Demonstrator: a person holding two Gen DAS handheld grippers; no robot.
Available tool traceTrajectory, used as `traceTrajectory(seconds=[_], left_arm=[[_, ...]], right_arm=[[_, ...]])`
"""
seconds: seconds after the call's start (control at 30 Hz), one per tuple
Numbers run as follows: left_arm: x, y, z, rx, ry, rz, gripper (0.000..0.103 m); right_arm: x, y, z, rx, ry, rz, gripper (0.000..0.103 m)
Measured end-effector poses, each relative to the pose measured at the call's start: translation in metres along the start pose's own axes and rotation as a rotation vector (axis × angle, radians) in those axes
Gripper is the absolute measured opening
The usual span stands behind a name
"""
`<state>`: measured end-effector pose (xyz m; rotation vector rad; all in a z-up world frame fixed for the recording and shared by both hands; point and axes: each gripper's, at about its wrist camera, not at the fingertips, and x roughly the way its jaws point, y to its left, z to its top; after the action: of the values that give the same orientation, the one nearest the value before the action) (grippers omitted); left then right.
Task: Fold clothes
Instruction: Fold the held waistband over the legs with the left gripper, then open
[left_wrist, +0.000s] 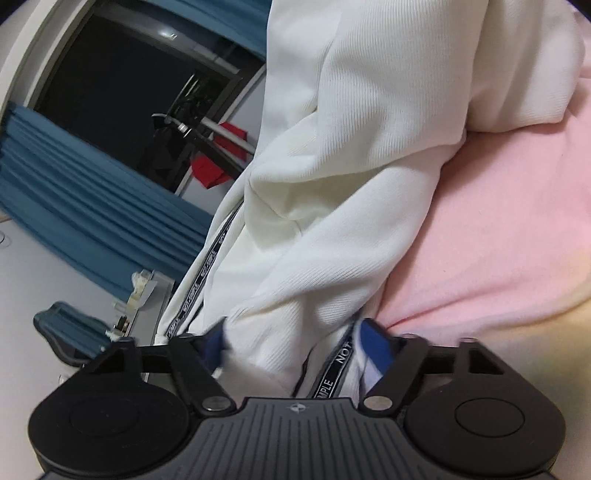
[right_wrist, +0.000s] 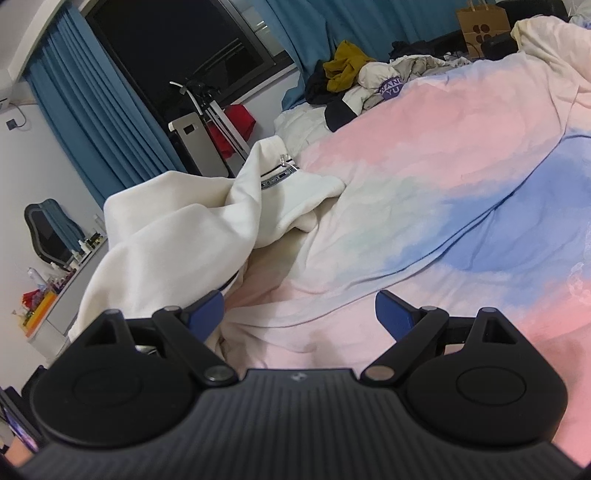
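Fabric is bunched between the blue pads of my left tool (left_wrist: 291, 345): a thick fold of the white jacket (left_wrist: 351, 155), with its black lettered zipper tape (left_wrist: 334, 373) running down into the same gap. The pads look pressed into the cloth on both sides, so I read this as a grip, though the nearer pad is blurred and I can't see how deep the bite goes. The rest of the jacket hangs up and away from the tool, partly lifted off the pink and blue bedspread (right_wrist: 461, 155), with its collar end still lying on the bed near the far edge.

My right tool (right_wrist: 299, 312) stands wide open with nothing in it, low over the bedspread and just beside the jacket's drooping hem.

My worry is the left hold. It has taken several layers plus the stiff tape, so a pull could drag the wrong layer along and twist the fold, or the slick tape could slide out and drop the whole side. If I close the right tool where it sits, it may pinch bedspread along with jacket and haul the cover up too.
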<state>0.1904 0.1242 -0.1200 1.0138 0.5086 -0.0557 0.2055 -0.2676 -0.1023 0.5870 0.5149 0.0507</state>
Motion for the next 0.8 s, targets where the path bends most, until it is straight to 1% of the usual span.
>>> traceTrajectory(seconds=[0.03, 0.1, 0.17, 0.27, 0.33, 0.4, 0.5, 0.53, 0.63, 0.73, 0.8], left_arm=[[-0.003, 0.005, 0.000, 0.001, 0.000, -0.010, 0.027], [-0.009, 0.016, 0.001, 0.002, 0.001, -0.029, 0.027], [-0.021, 0.027, 0.003, 0.010, -0.005, -0.032, 0.025], [-0.051, 0.044, 0.000, 0.017, -0.035, 0.000, 0.023], [-0.066, 0.063, -0.002, 0.014, -0.052, 0.025, 0.022], [-0.083, 0.086, -0.008, -0.004, -0.058, 0.048, 0.022], [-0.103, 0.116, -0.024, -0.048, -0.042, 0.075, 0.022], [-0.106, 0.125, -0.032, -0.073, -0.026, 0.076, 0.022], [-0.100, 0.136, -0.066, -0.133, 0.062, 0.047, 0.023], [-0.081, 0.126, -0.102, -0.215, 0.178, -0.020, 0.023], [-0.071, 0.113, -0.116, -0.252, 0.231, -0.068, 0.023]], right_arm=[[0.000, 0.000, 0.000, 0.000, 0.002, 0.002, 0.090], [0.000, 0.001, 0.000, -0.002, 0.000, 0.006, 0.090], [-0.001, 0.002, -0.001, -0.005, -0.004, 0.008, 0.090], [-0.002, 0.002, 0.000, -0.005, -0.008, 0.007, 0.090], [-0.005, 0.003, 0.000, -0.008, -0.011, 0.005, 0.090], [-0.007, 0.004, 0.000, -0.008, -0.015, 0.007, 0.090], [-0.011, 0.005, 0.001, -0.004, -0.024, 0.007, 0.090], [-0.013, 0.005, 0.002, 0.000, -0.026, 0.007, 0.090], [-0.016, 0.005, 0.001, 0.006, -0.028, 0.008, 0.090], [-0.016, 0.004, 0.001, 0.009, -0.029, 0.008, 0.090], [-0.015, 0.004, 0.001, 0.009, -0.025, 0.006, 0.090]])
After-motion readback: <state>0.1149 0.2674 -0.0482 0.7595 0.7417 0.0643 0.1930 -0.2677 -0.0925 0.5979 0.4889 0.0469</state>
